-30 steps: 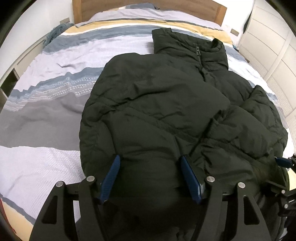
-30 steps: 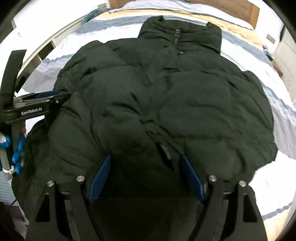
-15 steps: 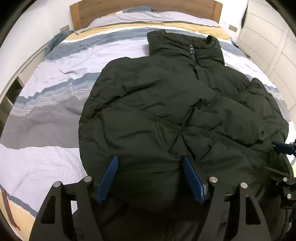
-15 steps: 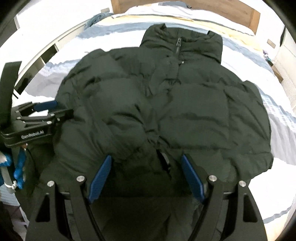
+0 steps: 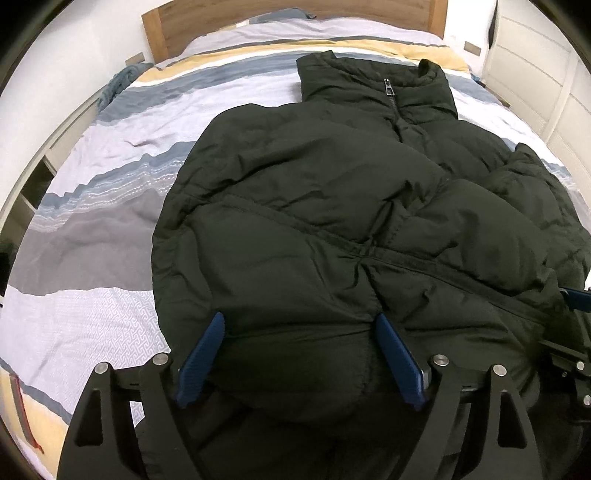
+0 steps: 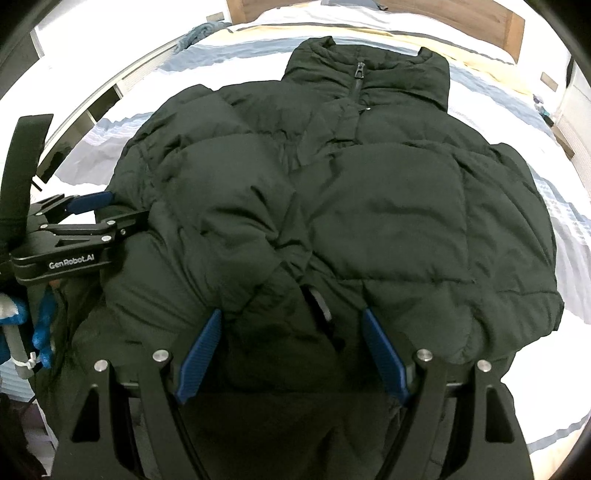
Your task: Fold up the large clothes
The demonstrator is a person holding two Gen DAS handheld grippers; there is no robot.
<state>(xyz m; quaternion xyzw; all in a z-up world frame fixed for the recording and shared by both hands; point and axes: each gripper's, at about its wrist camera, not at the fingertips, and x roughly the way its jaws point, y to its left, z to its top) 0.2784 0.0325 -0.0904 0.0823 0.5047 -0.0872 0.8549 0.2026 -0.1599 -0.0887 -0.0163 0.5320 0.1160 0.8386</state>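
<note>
Both grippers (image 5: 299,332) (image 6: 291,328) pulled back; jacket (image 5: 332,221) flat.

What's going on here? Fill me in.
A person with tongs in each hand is folding a dark puffer jacket on a striped bed. The jacket lies front up, zipped, collar toward the headboard. The left tongs and right tongs are both open at the hem, straddling bunched fabric without pinching it.

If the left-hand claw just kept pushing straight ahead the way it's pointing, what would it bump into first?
Most likely the dark puffer jacket. The left gripper is open with the jacket's padded lower part bulging between its fingers, so it would press into that almost at once, though exact depth is hard to judge.
</note>
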